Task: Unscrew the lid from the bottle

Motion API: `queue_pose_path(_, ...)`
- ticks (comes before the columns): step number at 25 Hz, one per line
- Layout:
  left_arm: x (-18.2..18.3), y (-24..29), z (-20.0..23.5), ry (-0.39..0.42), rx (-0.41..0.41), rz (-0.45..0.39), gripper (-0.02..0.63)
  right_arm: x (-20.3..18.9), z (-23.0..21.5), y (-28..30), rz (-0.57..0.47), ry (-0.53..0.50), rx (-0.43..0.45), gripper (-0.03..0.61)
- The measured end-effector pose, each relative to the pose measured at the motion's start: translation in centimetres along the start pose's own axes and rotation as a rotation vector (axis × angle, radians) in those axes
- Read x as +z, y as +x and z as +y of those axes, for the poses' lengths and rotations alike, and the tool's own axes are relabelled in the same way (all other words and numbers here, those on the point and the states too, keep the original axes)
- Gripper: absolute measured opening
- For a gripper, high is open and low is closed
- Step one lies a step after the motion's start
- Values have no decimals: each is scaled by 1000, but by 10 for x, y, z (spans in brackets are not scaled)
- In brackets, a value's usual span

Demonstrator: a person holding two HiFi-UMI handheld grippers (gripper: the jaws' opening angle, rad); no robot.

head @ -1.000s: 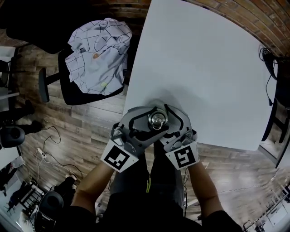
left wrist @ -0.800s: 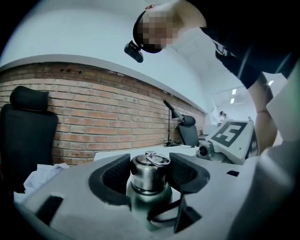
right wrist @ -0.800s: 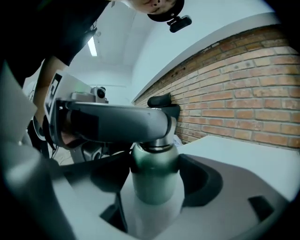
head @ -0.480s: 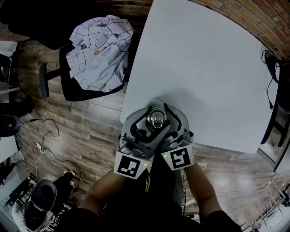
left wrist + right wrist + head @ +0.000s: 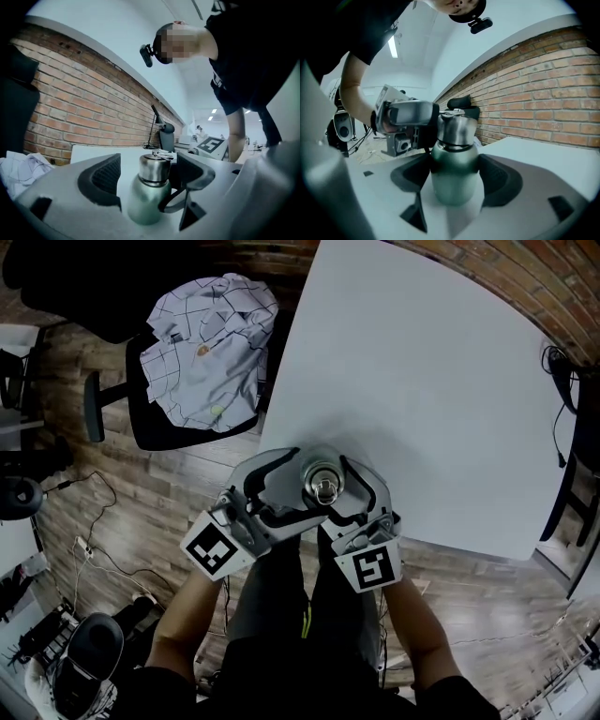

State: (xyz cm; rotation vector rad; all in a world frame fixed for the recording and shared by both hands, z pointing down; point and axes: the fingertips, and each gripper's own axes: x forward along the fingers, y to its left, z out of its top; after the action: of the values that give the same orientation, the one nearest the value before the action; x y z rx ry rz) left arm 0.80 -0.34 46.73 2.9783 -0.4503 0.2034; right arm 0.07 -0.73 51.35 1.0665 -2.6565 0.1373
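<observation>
A green metal bottle [image 5: 454, 185] with a steel lid [image 5: 323, 486] stands upright near the front edge of the white table [image 5: 422, 381]. My right gripper [image 5: 455, 180] is shut on the bottle's body, with a pad pressing on each side. My left gripper [image 5: 147, 173] reaches in from the left at lid height. Its jaws have just been opening, and the lid [image 5: 154, 168] stands between the pads [image 5: 105, 176] with a gap on both sides. In the head view the left gripper [image 5: 298, 486] and right gripper [image 5: 342, 495] wrap round the bottle from below.
A dark office chair [image 5: 103, 413] with a checked shirt [image 5: 202, 352] over it stands left of the table. Cables lie on the wooden floor [image 5: 103, 521] at the left. A brick wall [image 5: 84, 112] runs behind the table, and dark cabling [image 5: 558, 362] hangs at its right edge.
The left gripper's jaws have spread apart off the lid, and its marker cube has swung out to the left. The right gripper and the bottle have stayed where they were.
</observation>
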Motion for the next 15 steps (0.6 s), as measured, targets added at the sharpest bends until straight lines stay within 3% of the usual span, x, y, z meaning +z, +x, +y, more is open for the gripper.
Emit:
queue_pose_path(4, 25, 7, 0, 107, -279, 8, 356, 2, -1, 1, -4, -1, -2, 308)
queue_pose_path(7, 38, 19, -7, 124, -442, -7, 356, 2, -1, 1, 1, 4, -5, 309)
queue_pose_path(11, 34, 30, -18, 120, -563, 25, 356, 2, 0, 1, 6, 3, -6, 308)
queue_pose_path(15, 26, 30, -19, 110, -582, 53, 290, 3, 0, 1, -2, -2, -13, 308)
